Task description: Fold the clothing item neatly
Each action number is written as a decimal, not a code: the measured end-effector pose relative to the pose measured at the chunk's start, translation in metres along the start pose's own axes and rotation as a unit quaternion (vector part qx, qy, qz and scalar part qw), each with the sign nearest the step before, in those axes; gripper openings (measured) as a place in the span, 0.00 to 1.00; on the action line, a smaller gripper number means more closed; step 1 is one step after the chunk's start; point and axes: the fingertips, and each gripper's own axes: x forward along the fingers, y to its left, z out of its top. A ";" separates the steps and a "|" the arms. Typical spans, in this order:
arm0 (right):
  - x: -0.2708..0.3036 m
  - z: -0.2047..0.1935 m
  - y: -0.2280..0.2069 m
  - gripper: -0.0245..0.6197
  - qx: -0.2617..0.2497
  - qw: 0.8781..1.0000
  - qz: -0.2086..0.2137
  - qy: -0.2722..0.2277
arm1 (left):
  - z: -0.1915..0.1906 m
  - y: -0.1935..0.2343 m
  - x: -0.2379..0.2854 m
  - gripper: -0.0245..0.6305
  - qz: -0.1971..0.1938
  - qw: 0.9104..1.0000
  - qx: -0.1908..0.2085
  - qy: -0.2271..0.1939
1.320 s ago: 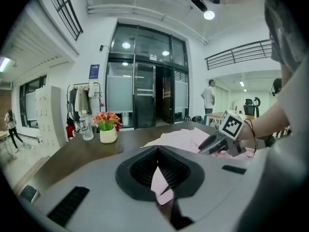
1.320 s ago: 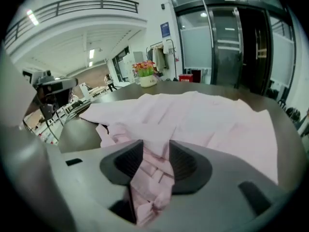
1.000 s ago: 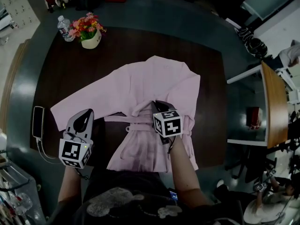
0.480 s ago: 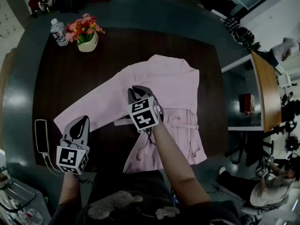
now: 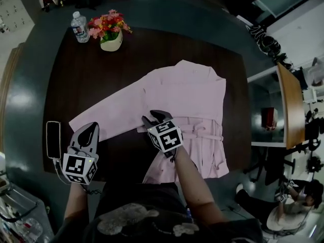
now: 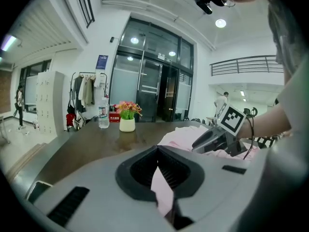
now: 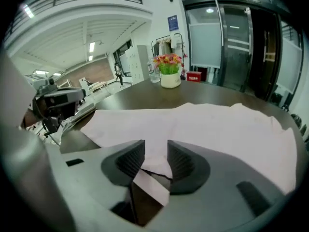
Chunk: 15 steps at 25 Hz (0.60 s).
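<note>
A pink belted robe (image 5: 187,95) lies spread on the dark table (image 5: 101,80), one long sleeve (image 5: 109,113) reaching out to the left. My right gripper (image 5: 152,118) sits at the robe's left waist edge and its jaws are opening. In the right gripper view the pink cloth (image 7: 217,124) runs between the parted jaws of this gripper (image 7: 155,146), and the pads do not press on it. My left gripper (image 5: 91,127) hovers over the sleeve's lower edge, jaws shut (image 6: 158,149). A pink sliver shows in the slit behind them; whether it is pinched I cannot tell.
A flower pot (image 5: 110,32) and a water bottle (image 5: 79,27) stand at the table's far left. A phone on a cable (image 5: 52,139) lies by the left edge, just left of my left gripper. A wooden desk (image 5: 291,110) stands off to the right.
My right gripper moved left across the robe from the middle of the waist to its left edge, and its jaws have parted. The left gripper stayed where it was.
</note>
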 end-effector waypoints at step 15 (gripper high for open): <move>0.056 -0.007 0.285 0.23 -0.230 0.953 0.198 -0.001 | -0.072 0.104 -0.088 0.05 0.130 0.988 -0.072 0.053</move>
